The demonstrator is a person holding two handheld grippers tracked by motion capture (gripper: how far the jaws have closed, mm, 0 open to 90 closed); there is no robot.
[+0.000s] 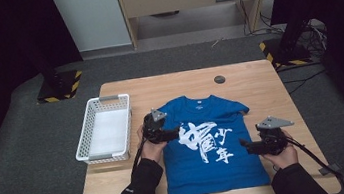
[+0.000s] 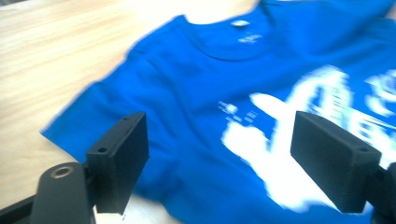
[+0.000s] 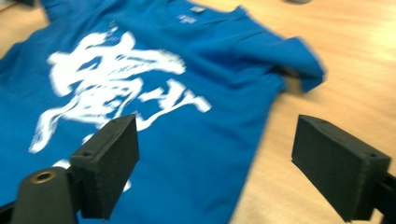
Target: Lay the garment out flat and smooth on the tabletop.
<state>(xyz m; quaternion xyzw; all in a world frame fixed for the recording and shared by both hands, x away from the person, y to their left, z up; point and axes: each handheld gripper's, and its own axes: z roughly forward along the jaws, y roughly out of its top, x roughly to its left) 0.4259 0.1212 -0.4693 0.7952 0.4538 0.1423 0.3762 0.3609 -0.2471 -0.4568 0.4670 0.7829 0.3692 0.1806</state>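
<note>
A blue T-shirt (image 1: pixel 207 148) with a white printed design lies flat, front up, on the wooden table (image 1: pixel 253 81), collar toward the far side. My left gripper (image 1: pixel 175 133) hovers over the T-shirt (image 2: pixel 196 88) near its left sleeve, jaws wide apart, holding nothing. My right gripper (image 1: pixel 243 145) is at the shirt's right edge, below the right sleeve, also open and empty. In the right gripper view the T-shirt (image 3: pixel 154 84) spreads under the left jaw while bare wood lies under the right jaw.
A white plastic basket (image 1: pixel 105 129) stands empty at the table's left edge. A small dark round disc (image 1: pixel 219 79) sits near the far edge. Dark carpet and stand bases with yellow-black stripes (image 1: pixel 60 85) surround the table.
</note>
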